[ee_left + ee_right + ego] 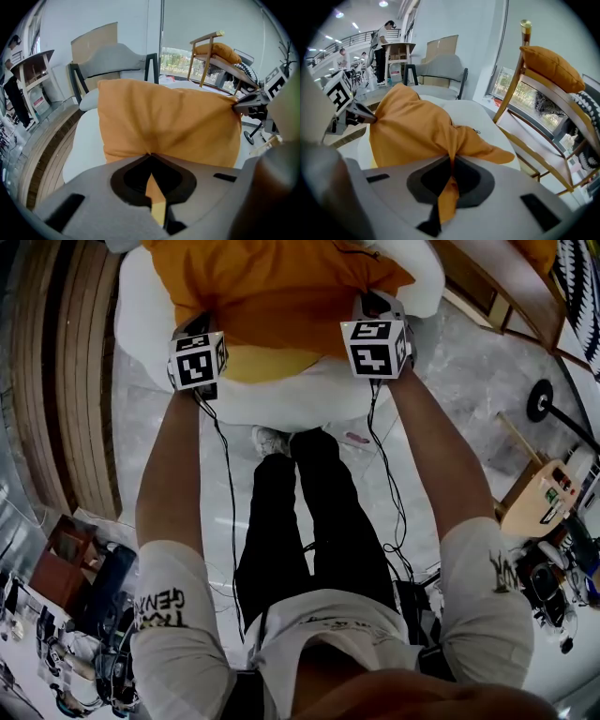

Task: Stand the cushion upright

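Observation:
An orange cushion (281, 287) lies on a white padded seat (281, 401). My left gripper (201, 326) is shut on the cushion's near left corner. My right gripper (375, 304) is shut on its near right corner. In the left gripper view, orange fabric of the cushion (168, 122) is pinched between the closed jaws of the left gripper (151, 157), and the right gripper (248, 105) grips the far corner. The right gripper view shows a fold of the cushion (417, 126) drawn into the right gripper (451, 161), with the left gripper (351, 115) on the other corner.
A wooden chair (520, 93) with a second orange cushion (551, 65) stands to the right. A grey chair (112, 61) stands behind the white seat (84, 140). A lamp base (539, 399) rests on the floor at right. My legs (309, 512) stand close to the seat.

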A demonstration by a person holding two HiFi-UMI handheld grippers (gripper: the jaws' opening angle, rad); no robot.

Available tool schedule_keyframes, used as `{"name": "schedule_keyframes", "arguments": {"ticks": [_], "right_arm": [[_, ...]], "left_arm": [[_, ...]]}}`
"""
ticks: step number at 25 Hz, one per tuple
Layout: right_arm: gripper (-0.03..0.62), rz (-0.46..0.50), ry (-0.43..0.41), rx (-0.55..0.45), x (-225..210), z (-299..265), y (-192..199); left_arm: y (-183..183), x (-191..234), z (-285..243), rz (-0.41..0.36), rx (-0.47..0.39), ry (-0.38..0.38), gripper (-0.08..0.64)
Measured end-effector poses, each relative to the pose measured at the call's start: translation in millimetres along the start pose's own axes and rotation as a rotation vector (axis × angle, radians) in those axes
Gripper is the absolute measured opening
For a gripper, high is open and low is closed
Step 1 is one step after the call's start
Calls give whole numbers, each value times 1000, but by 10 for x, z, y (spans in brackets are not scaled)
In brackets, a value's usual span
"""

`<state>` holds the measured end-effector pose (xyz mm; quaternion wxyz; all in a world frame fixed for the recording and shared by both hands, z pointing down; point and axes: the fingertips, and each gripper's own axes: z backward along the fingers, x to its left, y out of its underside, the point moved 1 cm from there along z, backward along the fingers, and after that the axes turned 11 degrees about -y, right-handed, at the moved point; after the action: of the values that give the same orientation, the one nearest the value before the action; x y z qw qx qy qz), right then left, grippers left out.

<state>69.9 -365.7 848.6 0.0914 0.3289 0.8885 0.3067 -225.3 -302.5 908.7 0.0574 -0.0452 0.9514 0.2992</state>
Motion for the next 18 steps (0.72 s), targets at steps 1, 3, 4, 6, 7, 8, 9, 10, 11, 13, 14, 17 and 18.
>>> {"name": "schedule_keyframes", "arguments": {"ticks": [1, 3, 4, 6, 7, 8, 9, 10, 11, 13, 14, 17, 18], "right_arm": [[34, 4, -5, -2, 6, -41, -6], [34, 10, -7, -5, -4, -112, -19], [34, 10, -3, -5, -20, -136, -18], [34, 1, 8, -6, -48, -174, -12], [35, -5, 11, -5, -59, -190, -8], [35, -12, 14, -1, -72, -202, 1], [35, -20, 17, 5, -91, -213, 20], [39, -31, 17, 12, -114, -225, 43], [53, -47, 15, 18, -136, -242, 63], [66, -83, 4, 19, -164, -281, 74], [77, -94, 2, 16, -172, -290, 66], [144, -112, 33, -19, -222, -187, 20], [162, -130, 54, -48, -249, -110, 9]], "left_arm": [[18, 16, -46, 3, 4, -5, 21], [36, 29, -131, 8, 10, -10, 23], [38, 21, -160, 6, 11, -9, 23], [29, 7, -193, -15, 15, -6, 22], [24, 6, -205, -28, 20, -6, 23], [24, 5, -217, -33, 30, -7, 23], [33, 2, -228, -26, 43, -7, 25], [47, 4, -239, -9, 57, -6, 42], [60, 16, -249, 8, 69, -4, 69], [65, 56, -256, 7, 74, -6, 105], [56, 67, -249, -16, 67, -8, 122], [-44, -18, -157, -98, 14, -1, 226], [-108, -64, -95, -112, -13, -1, 241]]}}
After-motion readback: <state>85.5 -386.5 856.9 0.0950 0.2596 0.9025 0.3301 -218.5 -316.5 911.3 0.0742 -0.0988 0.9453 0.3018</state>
